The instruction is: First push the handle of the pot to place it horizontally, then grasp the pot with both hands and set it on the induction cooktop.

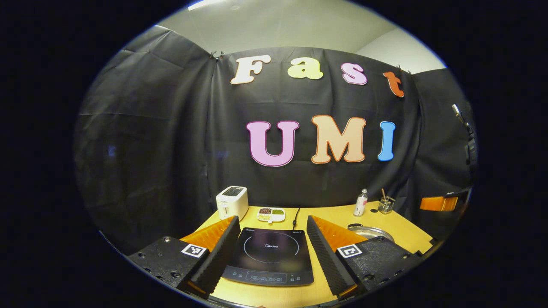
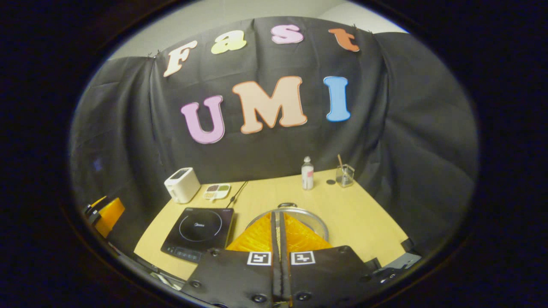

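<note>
1. Left tool [image 1: 270,233] hangs released above the near edge of the table [image 1: 342,214], its two fingers spread wide apart with nothing between them but air.
2. Between those spread fingers, in the left gripper view, lies the induction cooktop [image 1: 269,256], flat and dark, its control strip toward the near edge.
3. Right tool [image 2: 278,231] is clenched, its two fingers pressed together along a thin seam, holding nothing.
4. In the right gripper view the pot [image 2: 314,222] sits on the table just beyond and under the clenched fingers, which cover most of it; its metal rim curves out on both sides.
5. A small dark handle [image 2: 287,205] shows at the pot's far rim. Whether the tool touches the pot I cannot tell.
6. The pot stands to the right of the cooktop, near it but apart, not on it.
7. Along the far edge of the table, by the black cloth wall, stand a white toaster [image 2: 182,185], a small divided dish [image 2: 217,191], a bottle [image 2: 307,173] and a clear glass cup [image 2: 344,175] with a stick in it.
8. A black cord [image 1: 295,216] runs from the cooktop's back toward the wall.
</note>
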`<state>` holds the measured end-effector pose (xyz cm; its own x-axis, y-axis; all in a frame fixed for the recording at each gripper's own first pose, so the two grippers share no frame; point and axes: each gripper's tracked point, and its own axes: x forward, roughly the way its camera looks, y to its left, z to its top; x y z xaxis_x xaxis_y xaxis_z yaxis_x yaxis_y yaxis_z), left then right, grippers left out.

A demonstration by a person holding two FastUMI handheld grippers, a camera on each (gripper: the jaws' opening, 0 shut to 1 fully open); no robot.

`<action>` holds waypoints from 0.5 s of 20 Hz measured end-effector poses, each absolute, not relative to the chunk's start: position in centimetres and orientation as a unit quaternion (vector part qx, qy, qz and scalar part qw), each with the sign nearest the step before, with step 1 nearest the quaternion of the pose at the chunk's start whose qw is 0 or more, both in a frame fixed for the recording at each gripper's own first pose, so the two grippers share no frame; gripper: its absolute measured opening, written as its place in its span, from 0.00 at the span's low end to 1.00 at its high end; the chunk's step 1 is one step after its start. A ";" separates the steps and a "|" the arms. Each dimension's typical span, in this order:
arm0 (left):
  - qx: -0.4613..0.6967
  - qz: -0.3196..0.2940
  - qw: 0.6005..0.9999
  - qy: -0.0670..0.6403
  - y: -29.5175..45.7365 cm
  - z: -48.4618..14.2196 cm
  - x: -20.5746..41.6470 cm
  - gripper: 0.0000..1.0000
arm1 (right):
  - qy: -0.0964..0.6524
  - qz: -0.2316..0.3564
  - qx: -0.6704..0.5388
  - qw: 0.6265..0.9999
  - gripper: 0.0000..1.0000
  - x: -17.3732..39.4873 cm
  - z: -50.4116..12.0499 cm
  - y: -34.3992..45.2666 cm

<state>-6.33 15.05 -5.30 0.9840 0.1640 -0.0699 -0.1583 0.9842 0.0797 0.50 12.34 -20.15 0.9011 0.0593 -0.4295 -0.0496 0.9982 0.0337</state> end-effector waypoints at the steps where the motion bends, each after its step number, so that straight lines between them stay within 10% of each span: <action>1: 0.039 0.079 0.995 0.040 15.2 -5.5 -6.4 0.95 | 0.235 0.034 0.016 0.971 0.03 0.1 -21.5 13.0; 10: 0.026 0.076 0.995 0.057 17.3 -7.7 -6.1 0.95 | 0.399 0.077 0.065 0.912 0.03 -3.8 -33.9 18.8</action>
<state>-6.07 17.30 -7.75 0.9820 0.1543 -0.1088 -0.1484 0.9871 0.0608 -3.83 18.80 -33.93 0.6701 0.1913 -0.7172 -0.0879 0.9799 0.1793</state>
